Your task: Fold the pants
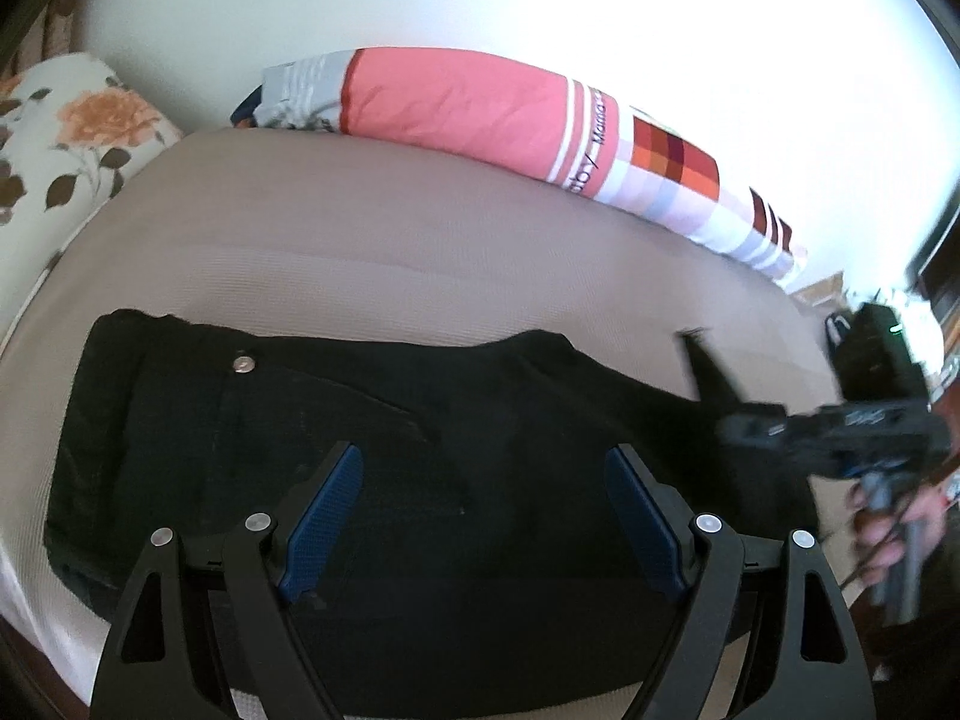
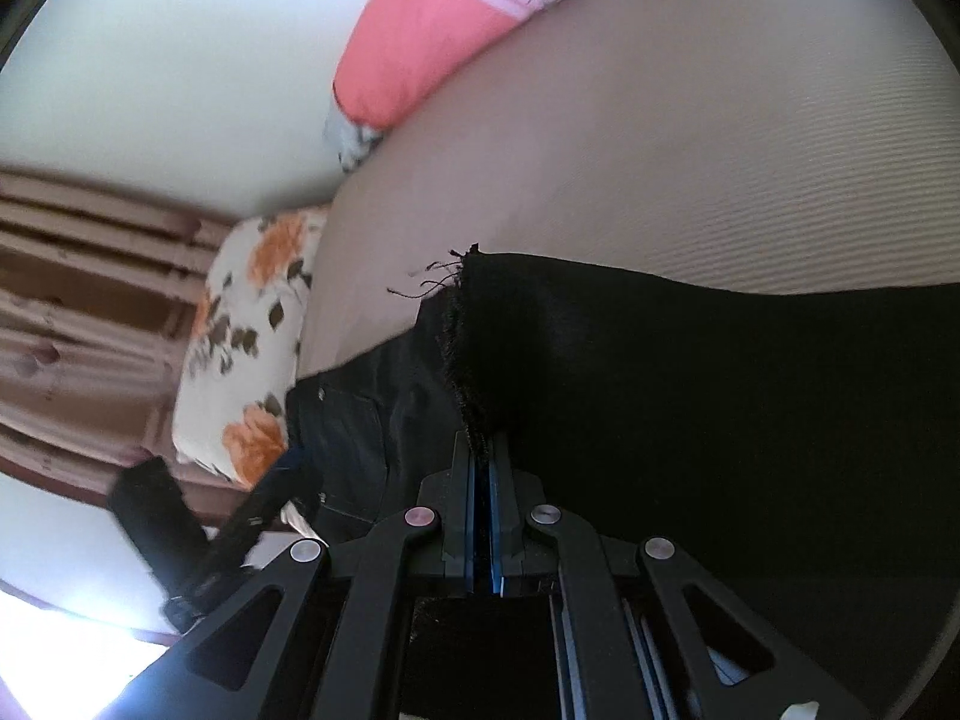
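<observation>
On the beige ribbed mattress lay one pair of black pants, a single silver button shining near the waistband at the left. The left gripper hung over the dark cloth with its two blue, textured pads spread wide and nothing between them. The right gripper was clamped on the frayed, thready hem of a pant leg, pads pressed together on the fabric. Two pillows lined the bed's edges: one floral pillow at the far left, one long pink pillow with checkered squares along the far side.
</observation>
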A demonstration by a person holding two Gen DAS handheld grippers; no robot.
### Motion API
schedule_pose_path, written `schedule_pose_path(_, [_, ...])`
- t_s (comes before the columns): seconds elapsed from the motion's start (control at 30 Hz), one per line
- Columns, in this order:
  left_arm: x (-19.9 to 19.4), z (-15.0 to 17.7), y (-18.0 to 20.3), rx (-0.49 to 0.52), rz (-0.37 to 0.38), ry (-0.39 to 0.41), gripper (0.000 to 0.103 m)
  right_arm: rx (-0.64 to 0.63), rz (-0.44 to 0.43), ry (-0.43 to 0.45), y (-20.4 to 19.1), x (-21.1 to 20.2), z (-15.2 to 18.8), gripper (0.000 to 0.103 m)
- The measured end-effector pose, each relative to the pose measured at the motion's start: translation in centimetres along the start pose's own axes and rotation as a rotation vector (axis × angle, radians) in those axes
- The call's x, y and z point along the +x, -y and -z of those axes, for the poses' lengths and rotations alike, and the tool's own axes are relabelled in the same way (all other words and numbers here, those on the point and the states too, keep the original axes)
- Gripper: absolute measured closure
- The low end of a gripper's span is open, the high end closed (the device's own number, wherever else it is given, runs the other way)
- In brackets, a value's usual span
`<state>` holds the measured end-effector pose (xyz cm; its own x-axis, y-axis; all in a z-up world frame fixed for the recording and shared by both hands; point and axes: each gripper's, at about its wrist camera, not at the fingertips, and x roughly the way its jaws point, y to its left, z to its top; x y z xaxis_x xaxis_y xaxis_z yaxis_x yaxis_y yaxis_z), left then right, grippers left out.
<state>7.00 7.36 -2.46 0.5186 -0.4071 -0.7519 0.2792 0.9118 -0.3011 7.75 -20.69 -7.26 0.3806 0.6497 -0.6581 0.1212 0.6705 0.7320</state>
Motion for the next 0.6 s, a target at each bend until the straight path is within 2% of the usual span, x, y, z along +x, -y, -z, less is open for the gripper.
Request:
schedule_pose_path(0.2, [-0.3,0.2,-1.4,-0.042,0.048,-0.022,0.020,-0.082,0.077,-0.071,-2.3,5.7,0.6,0.095])
schedule_pose_path(0.3, [0.0,0.4,-1.3,-0.054,0.085,-0.045,0.020,-0.069,0.061,-0.098,-2.5,6.8,0.7,0.091])
schedule_pose_path(0.33, [0.2,0.5,-1.2,-0.054,0.098,-0.056,0.020,-0.070,0.061,-0.115,-2.8,6.9,0.9,0.084])
schedule_pose_path(0.37, [0.3,0.6,-1.0,-0.051,0.116,-0.068,0.020,-0.083,0.073,-0.109,-3.1,6.7,1.1,0.076])
schedule_pose_path(0.4, [0.5,0.7,-0.8,-0.048,0.130,-0.078,0.020,-0.098,0.090,-0.088,-3.4,6.1,1.3,0.074])
schedule_pose_path(0.5, [1.3,1.0,0.3,-0.044,0.206,-0.125,0.021,-0.129,0.126,-0.019,-3.7,3.3,1.9,0.072])
schedule_pose_path(0.6, [2.7,1.1,1.2,-0.073,0.316,-0.203,0.025,-0.113,0.161,0.047,-2.9,-0.3,2.5,0.066])
